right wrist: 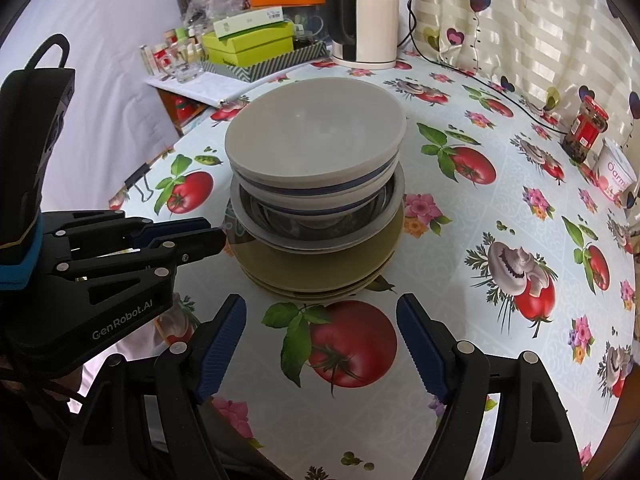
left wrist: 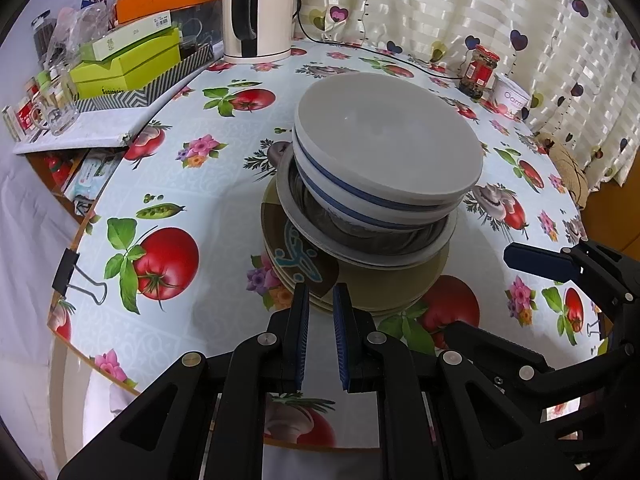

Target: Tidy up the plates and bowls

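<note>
Crockery is standing in one stack in the middle of the table in our left wrist view; a white bowl is sitting on top, nested in a blue-banded bowl, and that one is resting in a steel bowl with a broad pale rim; under them olive plates are lying piled on the fruit-printed cloth, the top plate showing a teal pattern at its left. We are holding the left gripper just in front of the plates' near edge, its blue pads nearly pressed together with only a narrow slit between them and nothing caught there; whether the tips are touching the plates we cannot tell. The right gripper is reaching in from the right, beside the stack and apart from it. A kettle is standing at the far edge, a jar and a tub by the curtain. In our right wrist view the same stack is rising ahead, white bowl uppermost, olive plates at the bottom; the right gripper is hanging spread wide over a printed tomato, short of the plates and pinching nothing; the left gripper is coming in from the left, its tips right at the stack's left side, level with the steel bowl and top plate.
</note>
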